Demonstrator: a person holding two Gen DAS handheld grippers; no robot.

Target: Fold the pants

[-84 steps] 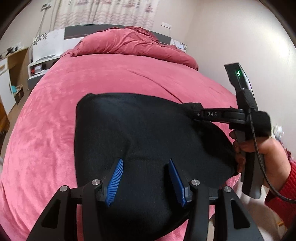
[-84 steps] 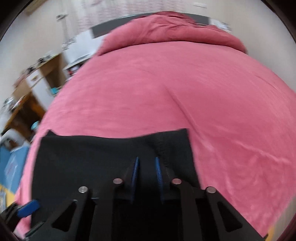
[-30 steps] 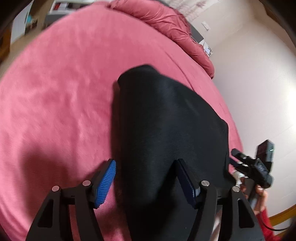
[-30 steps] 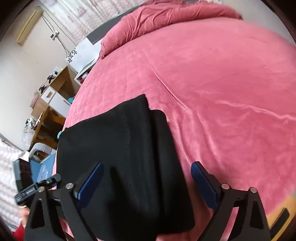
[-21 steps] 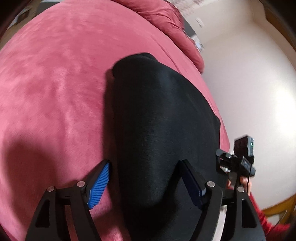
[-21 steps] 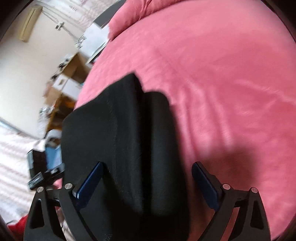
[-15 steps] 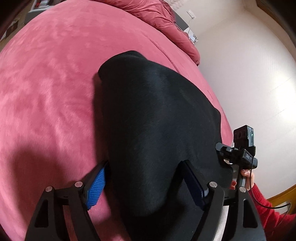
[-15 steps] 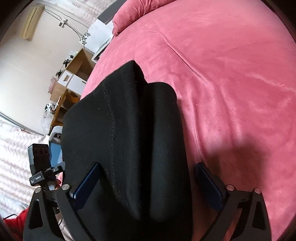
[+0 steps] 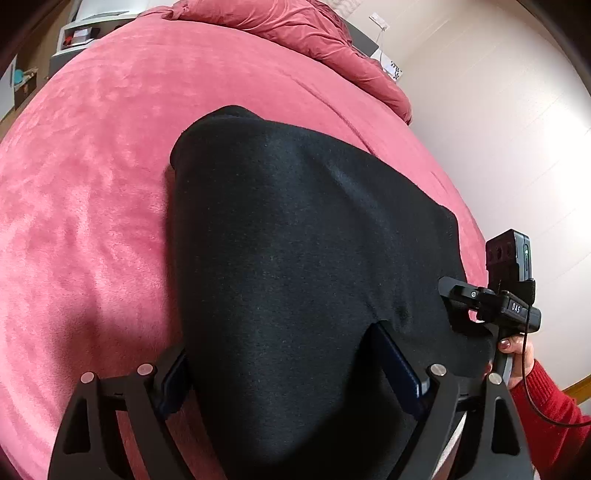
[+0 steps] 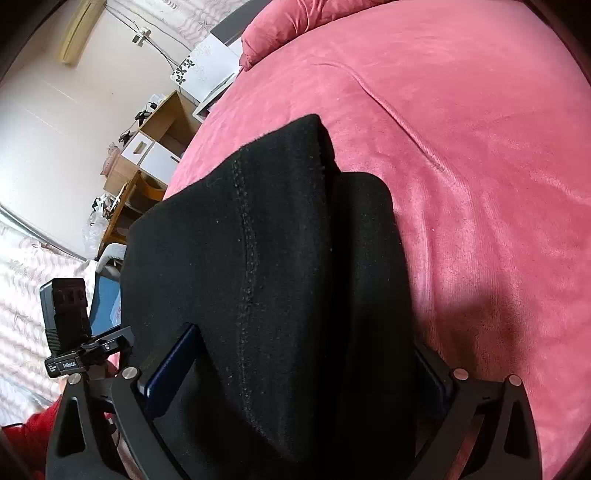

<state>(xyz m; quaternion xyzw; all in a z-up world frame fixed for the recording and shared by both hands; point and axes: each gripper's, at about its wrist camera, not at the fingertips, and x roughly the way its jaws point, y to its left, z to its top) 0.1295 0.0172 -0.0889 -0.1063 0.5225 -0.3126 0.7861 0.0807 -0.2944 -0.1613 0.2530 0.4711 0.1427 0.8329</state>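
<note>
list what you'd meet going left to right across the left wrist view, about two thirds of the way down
pink bedspread → black pants → right claw → hand in a red sleeve

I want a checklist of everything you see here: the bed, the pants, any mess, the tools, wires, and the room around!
Surface: bed with a pink fuzzy cover, a few soft creases.
Job's things: black pants folded into a thick stack, lying on the bed near its edge.
Clutter: nothing seen on the bed besides a bunched pink quilt at the far end.
Tools: left tool and right tool both wide open, each straddling one end of the stack.
Cables: a black wire runs from the right tool past a red sleeve.
Surroundings: wooden desk with small things, pale walls, patterned curtain.
</note>
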